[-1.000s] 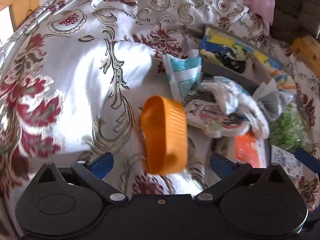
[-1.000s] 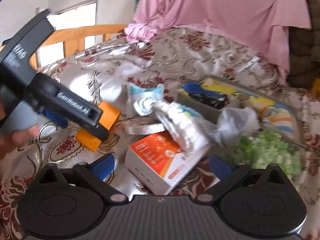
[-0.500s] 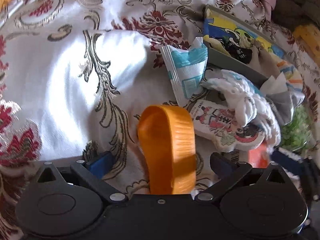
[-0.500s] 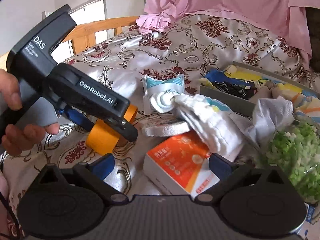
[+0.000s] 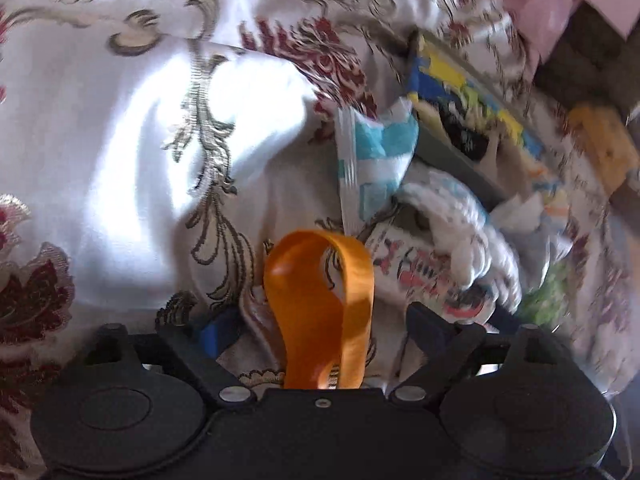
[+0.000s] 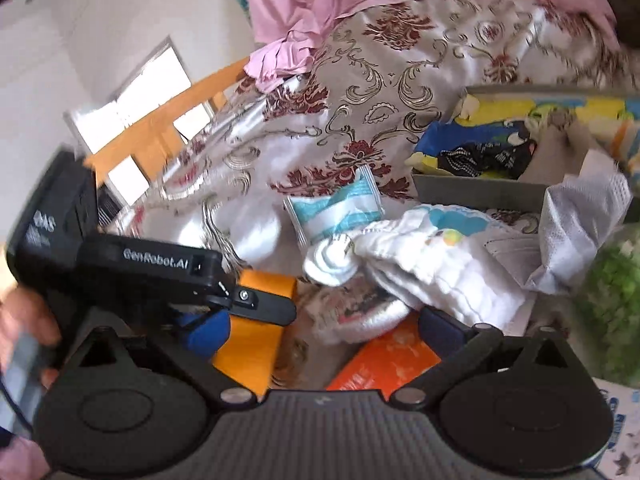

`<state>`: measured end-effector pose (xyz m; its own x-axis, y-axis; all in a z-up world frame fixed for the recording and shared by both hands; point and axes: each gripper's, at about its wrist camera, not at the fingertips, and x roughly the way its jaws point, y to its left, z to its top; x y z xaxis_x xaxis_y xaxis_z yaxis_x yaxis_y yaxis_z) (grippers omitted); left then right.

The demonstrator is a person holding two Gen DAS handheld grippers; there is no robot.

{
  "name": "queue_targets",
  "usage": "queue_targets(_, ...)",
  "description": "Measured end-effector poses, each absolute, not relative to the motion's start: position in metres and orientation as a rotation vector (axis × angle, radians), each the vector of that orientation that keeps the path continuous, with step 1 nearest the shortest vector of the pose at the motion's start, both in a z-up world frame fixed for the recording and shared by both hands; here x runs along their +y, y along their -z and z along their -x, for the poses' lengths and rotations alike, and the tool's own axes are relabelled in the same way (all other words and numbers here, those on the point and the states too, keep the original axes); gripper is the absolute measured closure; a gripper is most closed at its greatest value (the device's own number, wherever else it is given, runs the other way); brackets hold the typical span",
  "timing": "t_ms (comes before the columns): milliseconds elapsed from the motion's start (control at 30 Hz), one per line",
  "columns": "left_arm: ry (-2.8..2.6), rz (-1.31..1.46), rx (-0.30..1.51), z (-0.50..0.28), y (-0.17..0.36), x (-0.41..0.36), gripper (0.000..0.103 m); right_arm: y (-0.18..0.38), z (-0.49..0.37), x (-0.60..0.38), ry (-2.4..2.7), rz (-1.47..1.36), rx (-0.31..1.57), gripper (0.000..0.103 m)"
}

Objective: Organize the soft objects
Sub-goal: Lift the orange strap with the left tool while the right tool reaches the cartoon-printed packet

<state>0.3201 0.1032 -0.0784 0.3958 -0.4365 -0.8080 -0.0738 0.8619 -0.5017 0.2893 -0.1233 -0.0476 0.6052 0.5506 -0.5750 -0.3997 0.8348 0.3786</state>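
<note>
The orange band point(image 5: 320, 304) stands looped on the patterned cloth point(image 5: 120, 140) between the left claw's point(image 5: 320, 330) closing, not yet touching fingers. The right claw point(image 6: 326, 330) gapes empty above an orange box point(image 6: 384, 360), near the white towel point(image 6: 432, 264).

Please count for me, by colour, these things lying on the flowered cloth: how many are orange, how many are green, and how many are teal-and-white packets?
Orange: 2 (orange ring, orange box)
Green: 1 (green heap, blurred)
Teal-and-white: 1 (packet)
Total: 4
</note>
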Motion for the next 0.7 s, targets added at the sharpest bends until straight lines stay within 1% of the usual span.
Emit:
queue_targets(100,0.242,0.576,1.154,-0.322,0.082,0.115,0.024,0.047,-0.297,-0.130,-0.572,-0.281,0.753,0.004)
queue_targets(233,0.251,0.604,1.152,-0.320,0.086,0.121,0.030,0.048,-0.307,-0.142,-0.568,-0.417,0.774,0.007)
queue_targets(300,0.253,0.590,1.144,-0.317,0.087,0.119,0.035,0.050,-0.312,-0.148,-0.554,-0.487,0.773,0.014)
queue_targets(333,0.258,0.571,1.138,-0.315,0.086,0.118,0.035,0.050,-0.315,-0.149,-0.545,-0.505,0.770,0.017)
queue_targets(400,0.279,0.493,1.117,-0.309,0.084,0.111,0.037,0.050,-0.319,-0.148,-0.528,-0.512,0.770,0.026)
queue_targets(467,0.295,0.406,1.095,-0.305,0.081,0.102,0.038,0.051,-0.321,-0.142,-0.516,-0.483,0.767,0.030)
queue_targets(500,0.304,0.359,1.083,-0.303,0.080,0.096,0.042,0.051,-0.322,-0.139,-0.511,-0.466,0.768,0.032)
queue_targets(600,0.311,0.268,1.046,-0.296,0.075,0.089,0.050,0.053,-0.324,-0.130,-0.492,-0.441,0.789,0.035)
queue_targets(700,0.321,0.250,1.025,-0.290,0.069,0.086,0.053,0.055,-0.325,-0.125,-0.471,-0.440,0.796,0.036)
